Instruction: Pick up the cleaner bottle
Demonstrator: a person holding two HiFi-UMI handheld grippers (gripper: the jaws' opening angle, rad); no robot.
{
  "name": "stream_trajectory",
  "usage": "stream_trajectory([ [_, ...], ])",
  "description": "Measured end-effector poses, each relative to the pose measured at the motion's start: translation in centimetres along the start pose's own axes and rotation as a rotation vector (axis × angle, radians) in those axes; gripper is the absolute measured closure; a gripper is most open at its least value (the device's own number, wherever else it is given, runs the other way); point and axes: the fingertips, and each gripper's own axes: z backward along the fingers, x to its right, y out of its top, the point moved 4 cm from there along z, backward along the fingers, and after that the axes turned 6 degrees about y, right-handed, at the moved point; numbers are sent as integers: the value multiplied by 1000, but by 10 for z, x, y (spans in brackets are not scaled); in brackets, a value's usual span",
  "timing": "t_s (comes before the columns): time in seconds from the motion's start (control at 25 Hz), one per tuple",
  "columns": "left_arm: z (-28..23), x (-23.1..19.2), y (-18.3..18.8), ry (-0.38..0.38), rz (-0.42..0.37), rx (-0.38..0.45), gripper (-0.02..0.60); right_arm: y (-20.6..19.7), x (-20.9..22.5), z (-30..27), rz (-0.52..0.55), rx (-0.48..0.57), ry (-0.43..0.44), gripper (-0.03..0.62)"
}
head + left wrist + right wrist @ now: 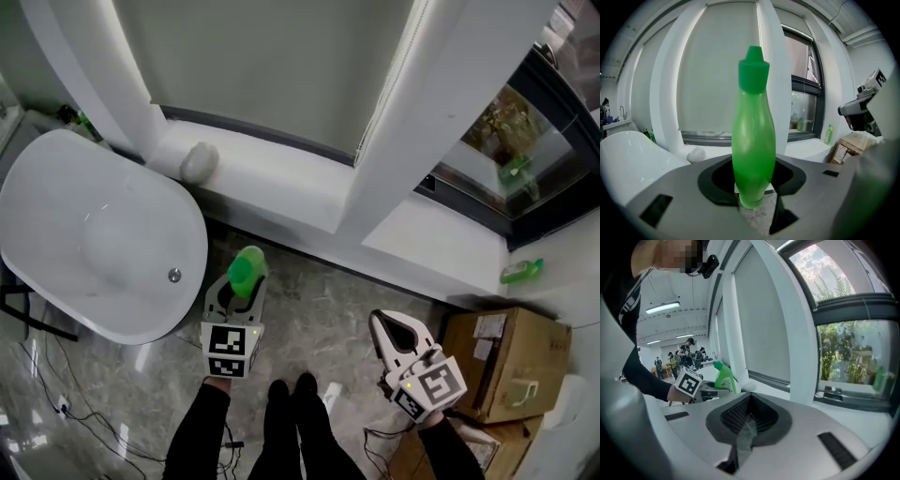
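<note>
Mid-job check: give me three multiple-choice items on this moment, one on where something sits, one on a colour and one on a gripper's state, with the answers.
1. Where does the smaller green bottle sit?
A. in the bathtub
B. on the white ledge beside the dark-framed window
C. on top of a cardboard box

2. What colour is the cap of the cleaner bottle?
A. white
B. red
C. green

3. How does the left gripper stand?
A. open and empty
B. closed on the cleaner bottle, which is upright
C. closed on a cloth

Answers:
1 B: the head view shows it on the white ledge at the right.
2 C: cap and body are the same green.
3 B: in the left gripper view, the bottle's lower body is pinched between the jaws.
</note>
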Motion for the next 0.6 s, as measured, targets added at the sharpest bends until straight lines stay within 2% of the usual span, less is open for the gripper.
stream_trajectory([
  [0.6,45,9,49,-16,-55,32,396,45,-18,24,26,39,0,591],
])
